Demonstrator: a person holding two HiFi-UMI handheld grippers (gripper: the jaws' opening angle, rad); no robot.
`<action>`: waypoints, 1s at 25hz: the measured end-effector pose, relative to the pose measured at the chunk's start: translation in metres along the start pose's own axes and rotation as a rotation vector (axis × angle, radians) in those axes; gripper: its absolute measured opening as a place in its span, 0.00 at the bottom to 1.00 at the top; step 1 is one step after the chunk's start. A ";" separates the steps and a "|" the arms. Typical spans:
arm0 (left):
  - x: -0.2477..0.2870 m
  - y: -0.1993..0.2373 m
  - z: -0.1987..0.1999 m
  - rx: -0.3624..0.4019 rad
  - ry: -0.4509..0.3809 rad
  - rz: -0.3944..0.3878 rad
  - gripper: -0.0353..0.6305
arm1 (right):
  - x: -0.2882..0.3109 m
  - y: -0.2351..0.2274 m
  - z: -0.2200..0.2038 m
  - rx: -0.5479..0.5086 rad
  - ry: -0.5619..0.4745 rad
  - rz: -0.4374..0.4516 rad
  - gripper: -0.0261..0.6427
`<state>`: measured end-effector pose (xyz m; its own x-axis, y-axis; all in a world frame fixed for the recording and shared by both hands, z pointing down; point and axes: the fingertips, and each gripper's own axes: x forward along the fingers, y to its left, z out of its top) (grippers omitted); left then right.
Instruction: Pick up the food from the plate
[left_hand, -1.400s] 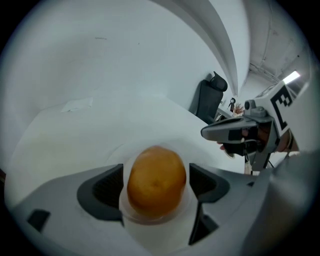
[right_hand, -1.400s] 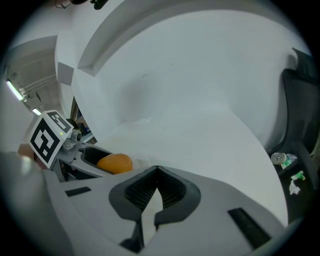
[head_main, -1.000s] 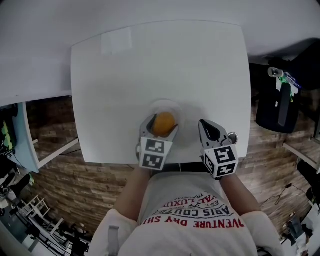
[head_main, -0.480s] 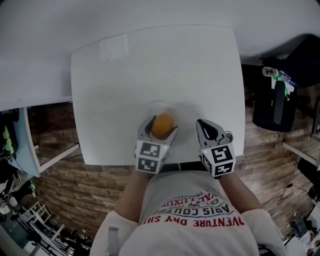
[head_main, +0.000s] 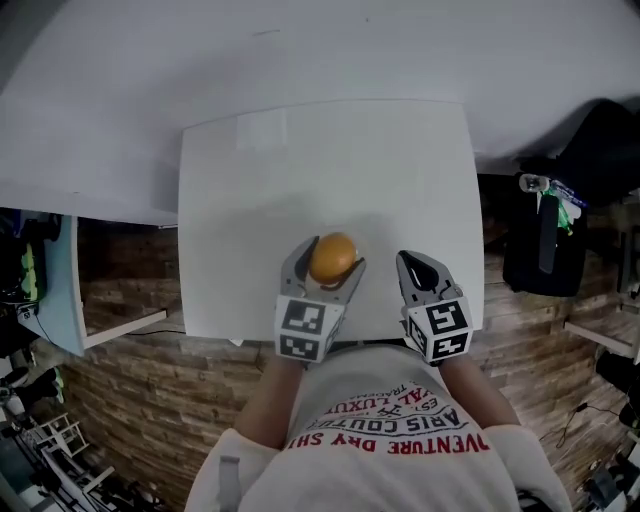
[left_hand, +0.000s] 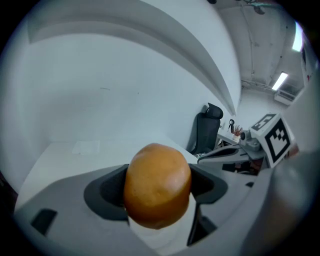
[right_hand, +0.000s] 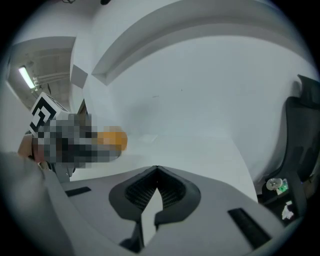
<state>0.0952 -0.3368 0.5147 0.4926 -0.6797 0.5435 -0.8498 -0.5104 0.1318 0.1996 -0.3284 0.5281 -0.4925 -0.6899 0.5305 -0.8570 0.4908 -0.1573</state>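
At the far left of the head view there was a pale blue panel (head_main: 55, 290) standing over the wood-plank floor (head_main: 120, 300), and right next to that the white table (head_main: 300, 170) took up the middle of the shot. Near the table's front edge, the left gripper (head_main: 327, 266) was reaching in from the person's side, with its left cube (head_main: 305, 330) sitting just above the white printed shirt (head_main: 390, 425). Its jaws were clamped on the food (head_main: 333, 256), a round orange-brown lump that looked kinda like a small bun or a fruit, honestly couldn't tell which. The left gripper view showed it best: the food (left_hand: 157, 185) filled the gap, with a dark pad pressed against each side, and something white just under it. No idea from any view whether it was clear of the surface. A bit to the right, close but not touching, the right gripper (head_main: 418, 266) hung over the same front edge with its right cube (head_main: 440, 332) behind it. In its own view the jaws were together, tips meeting, with nothing between them (right_hand: 156, 172). Off past the table's right side sat a black chair (head_main: 545, 245).
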 end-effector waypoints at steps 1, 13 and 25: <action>-0.005 0.002 0.009 0.002 -0.024 0.007 0.59 | -0.002 0.001 0.008 -0.006 -0.019 -0.001 0.05; -0.072 0.023 0.106 0.006 -0.329 0.103 0.59 | -0.034 0.031 0.118 -0.159 -0.275 0.013 0.05; -0.091 0.022 0.131 0.037 -0.422 0.138 0.59 | -0.048 0.040 0.145 -0.144 -0.371 0.039 0.04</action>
<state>0.0560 -0.3557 0.3595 0.4151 -0.8944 0.1666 -0.9094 -0.4132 0.0474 0.1670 -0.3528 0.3756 -0.5680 -0.8018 0.1859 -0.8196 0.5717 -0.0388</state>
